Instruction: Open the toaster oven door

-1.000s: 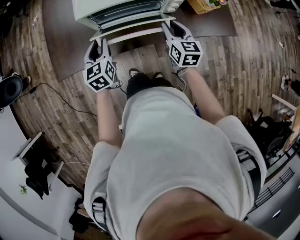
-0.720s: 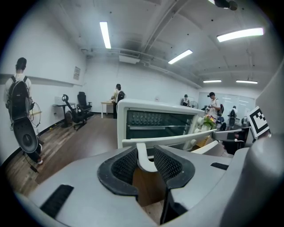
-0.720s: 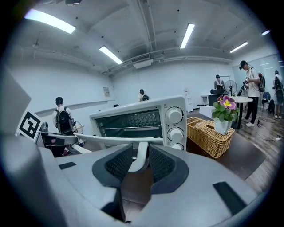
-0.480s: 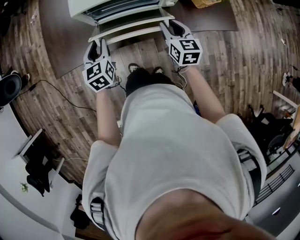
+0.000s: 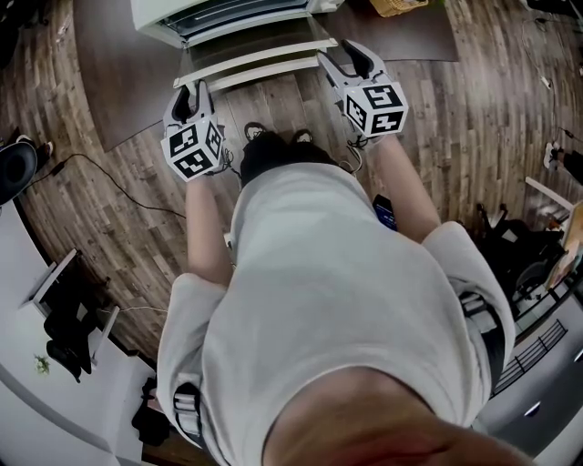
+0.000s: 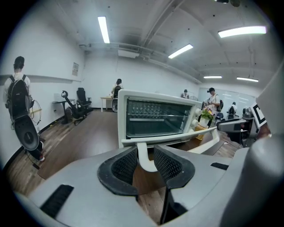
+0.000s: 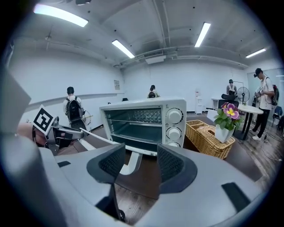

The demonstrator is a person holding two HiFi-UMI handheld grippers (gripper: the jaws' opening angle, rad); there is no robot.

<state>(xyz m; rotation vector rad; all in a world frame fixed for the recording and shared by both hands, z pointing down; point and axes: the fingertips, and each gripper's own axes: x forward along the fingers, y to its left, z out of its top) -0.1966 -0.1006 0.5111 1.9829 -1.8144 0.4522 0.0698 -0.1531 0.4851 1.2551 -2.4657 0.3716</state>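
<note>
The white toaster oven [image 5: 228,14] stands on a dark table, its glass door [image 5: 250,47] swung down and open. My left gripper [image 5: 189,89] is shut on the left end of the white door handle [image 5: 260,71]. In the left gripper view the handle's post [image 6: 143,155] sits pinched between the black pads [image 6: 125,165] of the left gripper [image 6: 145,162]. My right gripper [image 5: 344,56] is by the handle's right end. Its jaws have just been opening, and in the right gripper view the handle end [image 7: 129,162] lies loose between the pads of the right gripper [image 7: 138,165].
A wicker basket [image 7: 208,137] and a white pot of flowers [image 7: 224,128] stand right of the oven [image 7: 142,122]. The table edge [image 5: 118,136] lies left of my left hand. A cable [image 5: 118,187] trails over the wooden floor. People stand in the room behind.
The right gripper's jaws have spread apart and let go of the handle's right end, and that gripper has shifted to the right. The left gripper keeps its grip and has sunk a little.
</note>
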